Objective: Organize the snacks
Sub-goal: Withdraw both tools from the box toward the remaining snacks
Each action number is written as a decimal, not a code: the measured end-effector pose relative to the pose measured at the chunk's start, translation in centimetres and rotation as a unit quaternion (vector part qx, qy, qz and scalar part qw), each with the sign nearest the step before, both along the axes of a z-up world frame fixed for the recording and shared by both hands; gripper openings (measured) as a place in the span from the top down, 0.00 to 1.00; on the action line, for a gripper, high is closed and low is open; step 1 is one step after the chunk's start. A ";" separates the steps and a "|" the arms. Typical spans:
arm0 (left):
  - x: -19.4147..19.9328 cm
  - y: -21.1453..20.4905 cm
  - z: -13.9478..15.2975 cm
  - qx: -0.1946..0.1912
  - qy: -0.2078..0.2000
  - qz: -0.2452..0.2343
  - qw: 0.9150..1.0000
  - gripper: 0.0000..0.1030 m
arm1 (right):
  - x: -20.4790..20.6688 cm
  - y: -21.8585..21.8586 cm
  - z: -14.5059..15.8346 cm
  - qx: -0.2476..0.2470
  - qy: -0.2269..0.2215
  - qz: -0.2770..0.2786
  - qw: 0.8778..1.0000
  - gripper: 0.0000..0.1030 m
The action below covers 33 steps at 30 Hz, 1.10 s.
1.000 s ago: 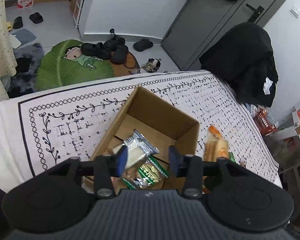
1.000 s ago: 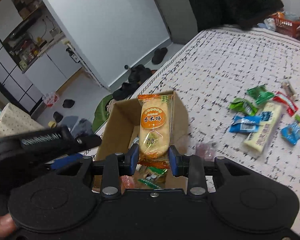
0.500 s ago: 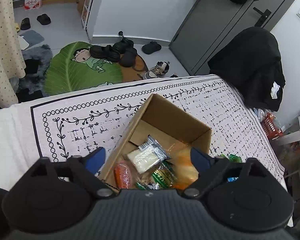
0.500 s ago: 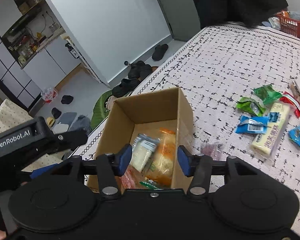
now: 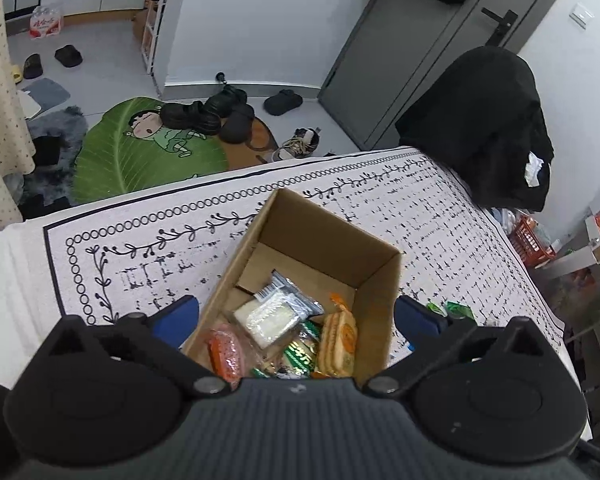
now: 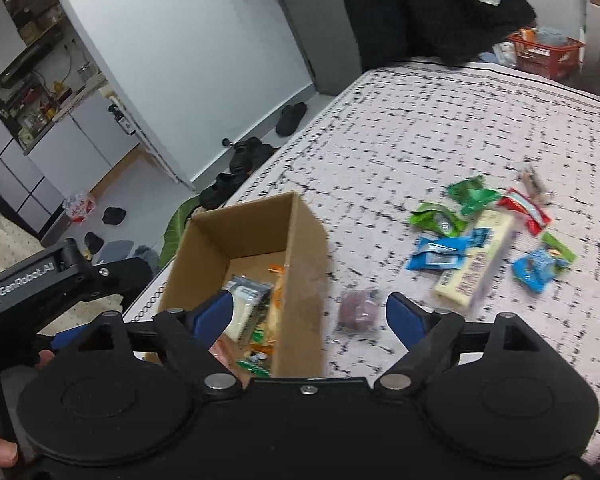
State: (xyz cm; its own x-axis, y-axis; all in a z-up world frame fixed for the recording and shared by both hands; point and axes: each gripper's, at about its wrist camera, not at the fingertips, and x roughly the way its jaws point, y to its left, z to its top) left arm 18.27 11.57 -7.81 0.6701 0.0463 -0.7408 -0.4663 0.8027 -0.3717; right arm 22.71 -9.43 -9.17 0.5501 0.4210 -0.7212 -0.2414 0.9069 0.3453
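Left wrist view: my left hand-held gripper hangs above the cardboard box on the patterned bedspread, jaws opening wide and empty; an orange rice-cracker pack lies inside among other snacks.

Right wrist view: my right hand-held gripper is opening, holding nothing, straddling the box's near wall; loose snack packets lie on the bedspread beside it.

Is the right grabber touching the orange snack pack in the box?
Apart. In the right wrist view the right gripper is opening, its fingers empty, above the orange pack lying in the box.
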 end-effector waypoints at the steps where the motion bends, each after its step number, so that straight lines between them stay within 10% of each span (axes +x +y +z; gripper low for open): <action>1: 0.1 -0.2 0.0 -0.003 -0.001 -0.005 1.000 0.00 | 0.0 -0.4 -0.1 -0.002 0.000 -0.004 1.000 0.17; 33: 3.5 -12.4 0.0 0.058 0.021 -0.126 0.990 0.02 | 0.3 -13.3 -2.6 -0.007 0.004 -0.100 0.995 0.08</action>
